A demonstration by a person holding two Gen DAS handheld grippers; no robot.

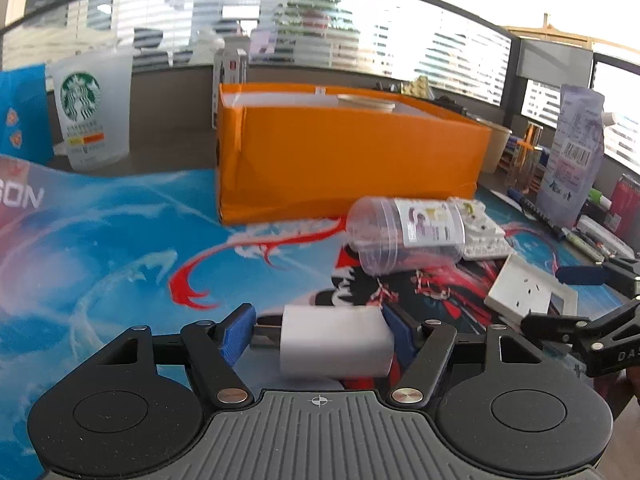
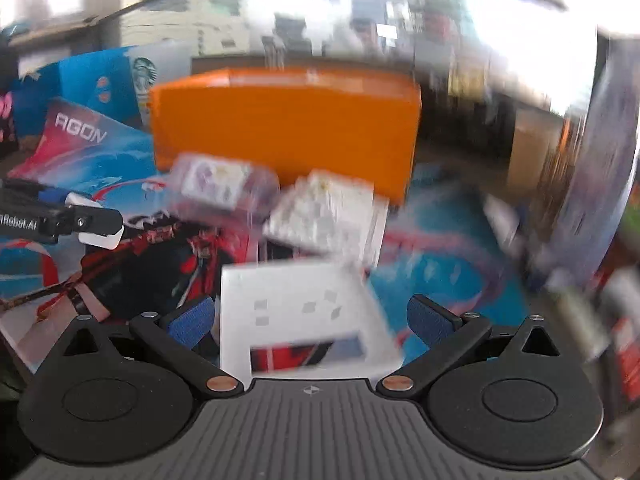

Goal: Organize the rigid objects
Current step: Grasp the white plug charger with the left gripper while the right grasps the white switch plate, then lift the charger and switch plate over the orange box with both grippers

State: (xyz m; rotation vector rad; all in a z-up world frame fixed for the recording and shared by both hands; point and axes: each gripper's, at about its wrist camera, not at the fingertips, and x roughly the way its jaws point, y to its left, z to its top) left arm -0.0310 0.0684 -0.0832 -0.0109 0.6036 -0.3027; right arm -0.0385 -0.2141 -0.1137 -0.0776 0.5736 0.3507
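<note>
Frosted Starbucks cup (image 1: pixel 93 110) stands beyond the mat (image 2: pixel 82 128) printed AGON

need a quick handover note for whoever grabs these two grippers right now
Left gripper: shut on a white block-shaped charger, held above the printed mat.
Right gripper: open around a white square socket plate, not gripping.
On the mat: clear plastic jar on its side, white ridged part beside it.
Orange cardboard box behind; something round already inside.
Left: box the charger, plate, jar and part.

The orange box (image 1: pixel 352 160) looks like matt cardboard. The jar (image 1: pixel 404 234) is clear glossy plastic. The white charger (image 1: pixel 334 340) is smooth plastic.
</note>
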